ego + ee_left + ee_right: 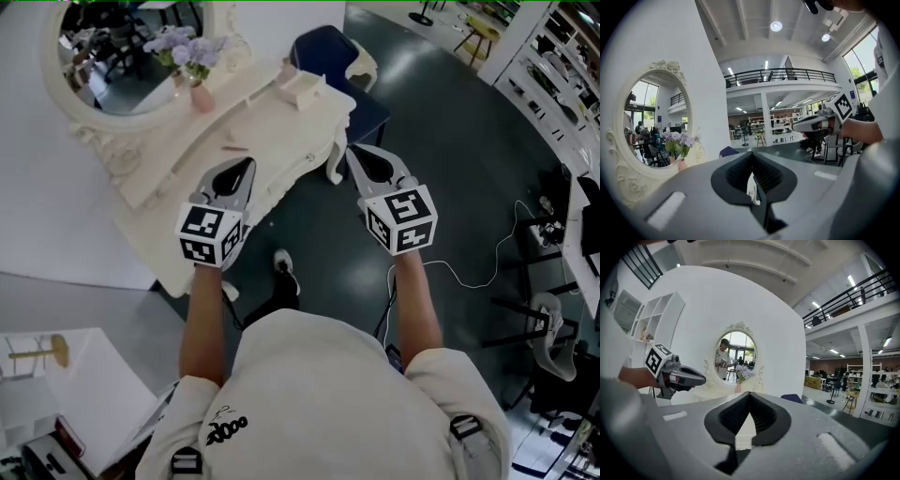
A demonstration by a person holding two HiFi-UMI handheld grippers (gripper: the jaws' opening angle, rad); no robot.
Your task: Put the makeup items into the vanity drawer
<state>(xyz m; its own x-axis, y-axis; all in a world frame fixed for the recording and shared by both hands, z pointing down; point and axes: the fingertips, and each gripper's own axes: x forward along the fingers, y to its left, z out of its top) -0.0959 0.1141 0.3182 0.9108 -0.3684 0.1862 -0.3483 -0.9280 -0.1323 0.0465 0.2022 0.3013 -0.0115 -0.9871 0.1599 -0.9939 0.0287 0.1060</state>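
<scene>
I log left gripper (246,167), right gripper (354,155): fingers pressed together, empty. Pink item (234,147) on surface (272,122), just far of left gripper.

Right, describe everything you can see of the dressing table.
The dressing table is cream, painted wood by the look, with a wavy carved front edge and a curved leg. It stands against the white wall under an oval mirror. On its top stand a pink vase of lilac flowers and a small cream box. A blue chair sits at its far end.
</scene>
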